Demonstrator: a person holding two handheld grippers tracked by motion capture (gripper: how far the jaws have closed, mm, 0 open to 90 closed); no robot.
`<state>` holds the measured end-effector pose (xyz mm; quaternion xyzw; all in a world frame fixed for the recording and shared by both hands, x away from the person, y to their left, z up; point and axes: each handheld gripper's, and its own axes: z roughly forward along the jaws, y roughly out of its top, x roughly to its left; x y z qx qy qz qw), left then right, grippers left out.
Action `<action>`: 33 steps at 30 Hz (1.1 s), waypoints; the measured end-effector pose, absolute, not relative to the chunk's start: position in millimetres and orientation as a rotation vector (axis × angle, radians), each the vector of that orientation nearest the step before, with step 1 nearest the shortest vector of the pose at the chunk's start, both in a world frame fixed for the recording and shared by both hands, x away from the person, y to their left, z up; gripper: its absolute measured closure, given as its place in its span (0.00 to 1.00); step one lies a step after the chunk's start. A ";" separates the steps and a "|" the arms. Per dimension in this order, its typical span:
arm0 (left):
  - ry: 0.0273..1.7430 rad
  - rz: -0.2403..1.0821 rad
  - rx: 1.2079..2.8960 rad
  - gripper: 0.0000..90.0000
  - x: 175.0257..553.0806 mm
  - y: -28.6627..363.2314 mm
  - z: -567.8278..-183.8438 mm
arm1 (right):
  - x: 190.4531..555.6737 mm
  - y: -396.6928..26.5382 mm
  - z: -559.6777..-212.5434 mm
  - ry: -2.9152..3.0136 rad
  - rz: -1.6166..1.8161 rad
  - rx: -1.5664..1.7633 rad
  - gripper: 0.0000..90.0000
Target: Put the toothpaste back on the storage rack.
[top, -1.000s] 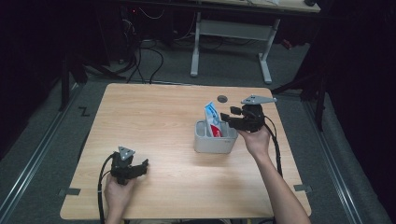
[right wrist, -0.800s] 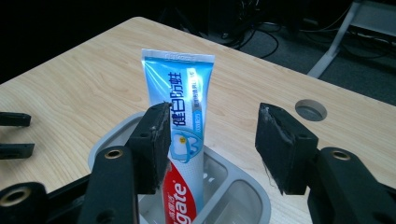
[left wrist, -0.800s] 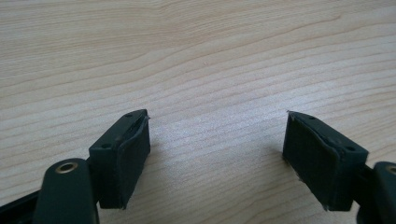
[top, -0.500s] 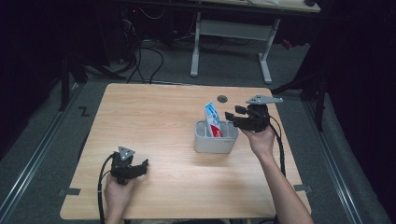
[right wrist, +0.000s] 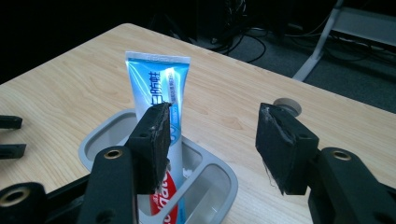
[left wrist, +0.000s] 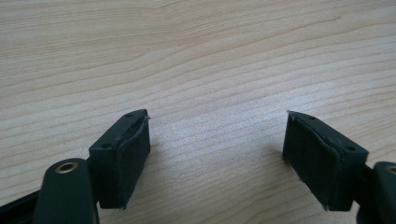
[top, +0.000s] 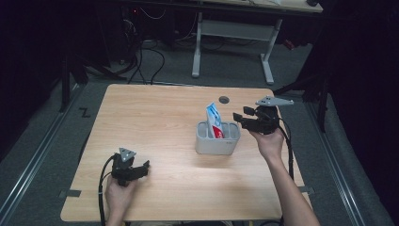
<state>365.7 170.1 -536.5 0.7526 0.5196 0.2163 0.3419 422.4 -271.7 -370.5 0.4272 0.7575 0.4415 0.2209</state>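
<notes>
Right gripper (top: 244, 119) eases back a touch from the toothpaste tube (right wrist: 160, 100), jaws apart and empty, tube standing in the grey holder (right wrist: 215, 183) just ahead of its fingertips, released, while the left gripper (left wrist: 217, 154) gapes idle

On the counter (top: 164, 127) a toothpaste tube (top: 214, 120) stands upright in a holder (top: 216, 143), the right claw (top: 241, 117) just beside it, the left claw (top: 141, 168) well apart near the front-left edge.
</notes>
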 end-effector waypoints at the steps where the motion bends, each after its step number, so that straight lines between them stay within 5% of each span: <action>1: 1.351 0.562 1.957 0.26 365.7 170.2 -536.5 | 421.9 -272.9 -370.3 2.093 1.219 1.183 0.50; 33: 1.351 0.568 1.961 0.26 365.7 169.4 -536.6 | 404.8 -316.2 -376.9 2.014 1.197 1.271 0.51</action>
